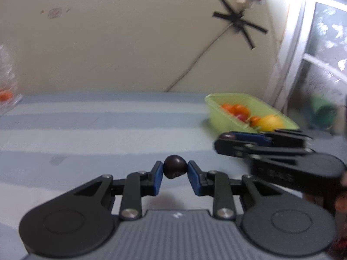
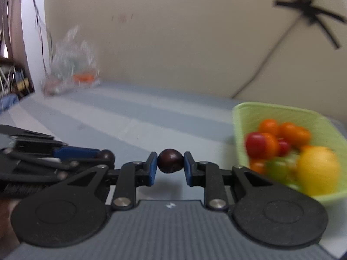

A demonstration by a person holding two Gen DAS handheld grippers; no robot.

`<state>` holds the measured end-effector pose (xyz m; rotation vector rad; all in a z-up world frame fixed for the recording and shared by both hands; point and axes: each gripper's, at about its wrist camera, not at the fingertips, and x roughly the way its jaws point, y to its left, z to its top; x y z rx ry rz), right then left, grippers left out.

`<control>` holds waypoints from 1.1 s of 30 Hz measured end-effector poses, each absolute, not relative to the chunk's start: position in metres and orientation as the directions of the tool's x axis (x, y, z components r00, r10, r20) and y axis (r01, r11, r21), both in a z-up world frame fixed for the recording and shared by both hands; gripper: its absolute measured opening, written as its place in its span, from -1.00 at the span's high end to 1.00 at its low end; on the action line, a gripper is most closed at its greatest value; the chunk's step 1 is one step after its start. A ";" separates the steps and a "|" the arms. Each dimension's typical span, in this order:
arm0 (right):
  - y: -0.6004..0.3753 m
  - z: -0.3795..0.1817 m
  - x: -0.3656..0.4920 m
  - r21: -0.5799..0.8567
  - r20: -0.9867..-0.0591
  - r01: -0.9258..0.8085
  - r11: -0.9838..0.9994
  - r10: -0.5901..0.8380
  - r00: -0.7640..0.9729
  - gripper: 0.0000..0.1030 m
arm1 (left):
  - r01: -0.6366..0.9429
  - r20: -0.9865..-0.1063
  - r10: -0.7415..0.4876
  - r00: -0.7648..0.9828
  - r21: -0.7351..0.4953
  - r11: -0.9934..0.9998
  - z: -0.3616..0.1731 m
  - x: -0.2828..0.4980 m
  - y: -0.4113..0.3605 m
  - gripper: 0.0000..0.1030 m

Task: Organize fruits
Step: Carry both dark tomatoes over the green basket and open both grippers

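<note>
Carrying one small dark round fruit (image 1: 174, 167) in the left gripper (image 1: 174, 170) and another (image 2: 170, 160) in the right gripper (image 2: 170, 164), both pinched; release gently over the pale green plastic basket (image 2: 282, 110), far right.

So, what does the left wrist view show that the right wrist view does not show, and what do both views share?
Only the left wrist view shows the window frame and a dark green object beyond the basket.

Only the right wrist view shows the cluttered shelf at the far left and the green fruit in the basket.

Both show the green basket with orange, red and yellow fruit, the clear plastic bag, the black tape on the wall, and each gripper, left gripper and right gripper, shut on a dark round fruit.
</note>
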<state>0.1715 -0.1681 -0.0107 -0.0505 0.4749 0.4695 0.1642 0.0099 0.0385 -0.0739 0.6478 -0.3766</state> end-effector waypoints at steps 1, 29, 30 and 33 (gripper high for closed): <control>-0.179 -0.005 0.161 0.055 -0.417 -0.432 0.900 0.414 0.810 0.45 | 0.336 -0.565 -0.380 0.732 -0.186 0.924 0.044 0.166 0.003 0.50; -0.307 0.013 0.157 0.156 -0.031 -0.011 0.988 0.016 0.999 0.09 | 0.385 -0.503 -0.455 0.735 -0.243 0.890 0.086 0.233 -0.100 0.16; -0.307 0.018 0.148 0.174 -0.011 -0.008 0.985 0.010 1.000 0.08 | 0.369 -0.495 -0.437 0.751 -0.233 0.899 0.089 0.221 -0.090 0.12; -0.295 0.029 0.112 0.207 0.053 -0.101 0.973 0.092 0.994 0.08 | 0.272 -0.514 -0.305 0.802 -0.140 0.952 0.084 0.181 -0.064 -0.02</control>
